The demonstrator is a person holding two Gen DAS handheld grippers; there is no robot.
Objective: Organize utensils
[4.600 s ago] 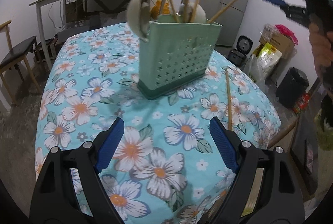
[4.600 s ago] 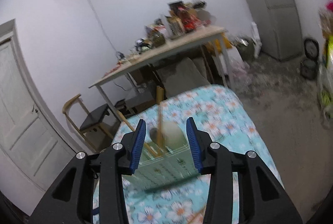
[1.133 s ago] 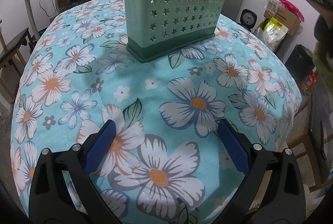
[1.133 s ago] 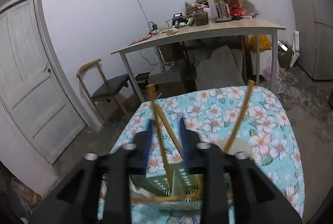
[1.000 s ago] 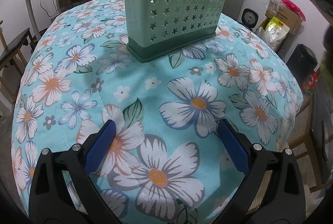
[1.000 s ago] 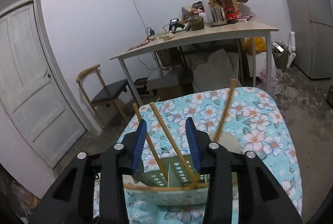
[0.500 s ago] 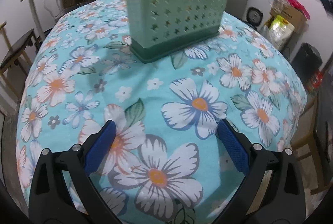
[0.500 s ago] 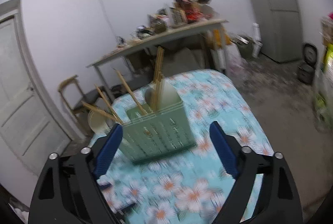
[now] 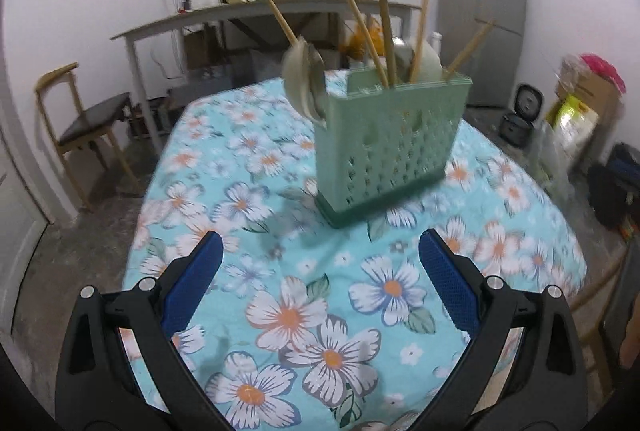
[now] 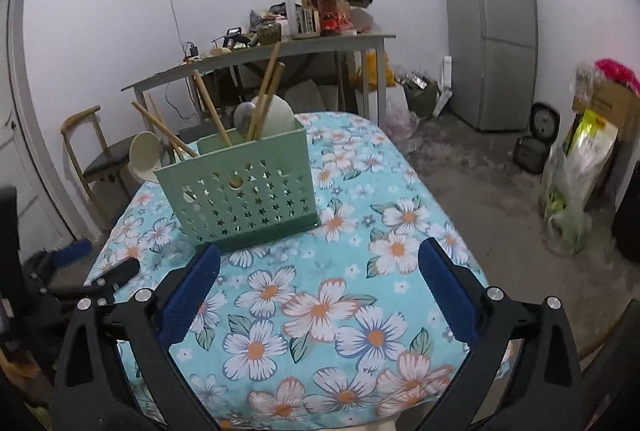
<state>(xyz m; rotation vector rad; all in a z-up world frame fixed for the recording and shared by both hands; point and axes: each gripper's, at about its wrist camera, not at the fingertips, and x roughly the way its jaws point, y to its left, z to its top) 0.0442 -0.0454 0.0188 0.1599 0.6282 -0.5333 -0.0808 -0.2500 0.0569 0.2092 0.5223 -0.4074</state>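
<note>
Floral-cloth worktop [image 10: 400,191] carries green utensil caddy [image 10: 244,187], upright near its middle, chopsticks [image 10: 262,99] and spoons [image 10: 146,153] standing inside. Left gripper [image 9: 318,283] and right gripper [image 10: 318,287] hover short of the caddy, jaws spread wide, both empty.

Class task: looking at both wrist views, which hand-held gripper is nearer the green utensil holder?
Too close to call. Left hand-held gripper and right hand-held gripper both face the utensil holder across bare tablecloth, open.
</note>
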